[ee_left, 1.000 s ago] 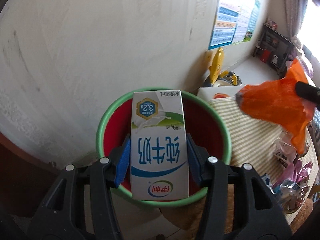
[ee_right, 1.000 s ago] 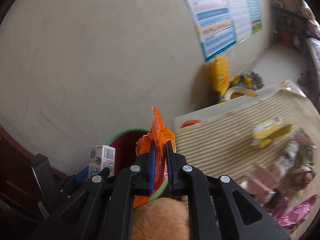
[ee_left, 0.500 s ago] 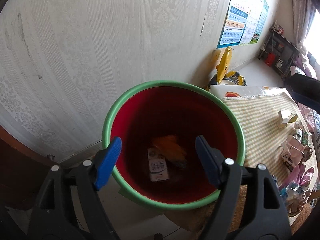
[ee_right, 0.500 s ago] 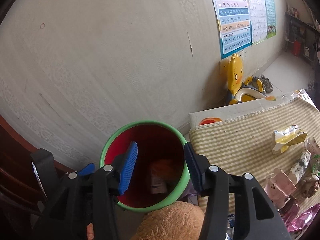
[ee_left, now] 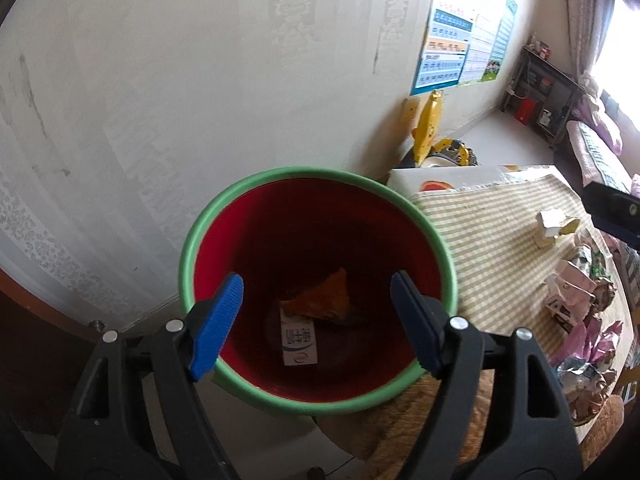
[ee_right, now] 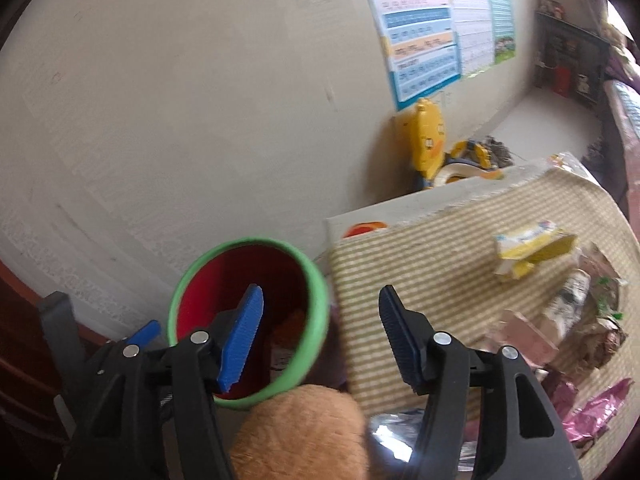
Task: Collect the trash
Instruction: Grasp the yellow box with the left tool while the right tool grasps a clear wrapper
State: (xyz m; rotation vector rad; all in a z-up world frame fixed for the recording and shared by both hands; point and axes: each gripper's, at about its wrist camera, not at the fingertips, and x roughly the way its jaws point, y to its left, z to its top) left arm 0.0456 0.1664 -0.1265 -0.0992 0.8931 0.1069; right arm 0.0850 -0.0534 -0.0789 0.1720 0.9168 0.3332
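A red bucket with a green rim [ee_left: 188, 248] [ee_right: 316, 300] stands by the wall, left of the striped table. At its bottom lie a white milk carton [ee_left: 299, 340] and an orange wrapper [ee_left: 324, 300]. My left gripper [ee_left: 316, 320] hangs open above the bucket's mouth, nothing between its fingers. My right gripper [ee_right: 320, 340] hovers over the bucket's right rim and the table edge; its jaws are opening and hold nothing. On the table lie a yellow-white carton [ee_right: 532, 248] [ee_left: 554, 226], pink cartons [ee_left: 568, 296] and crumpled wrappers [ee_right: 600, 308].
A striped cloth covers the table [ee_left: 492, 248] [ee_right: 440, 264]. A brown plush toy [ee_right: 304, 432] lies under my right gripper. A yellow toy [ee_left: 430, 124] stands by the wall under a poster [ee_right: 424, 52]. A dark shelf [ee_left: 544, 92] stands far right.
The left gripper opened and let the milk carton fall into the bucket. The right gripper opened and dropped the orange wrapper in, then shifted right towards the table.
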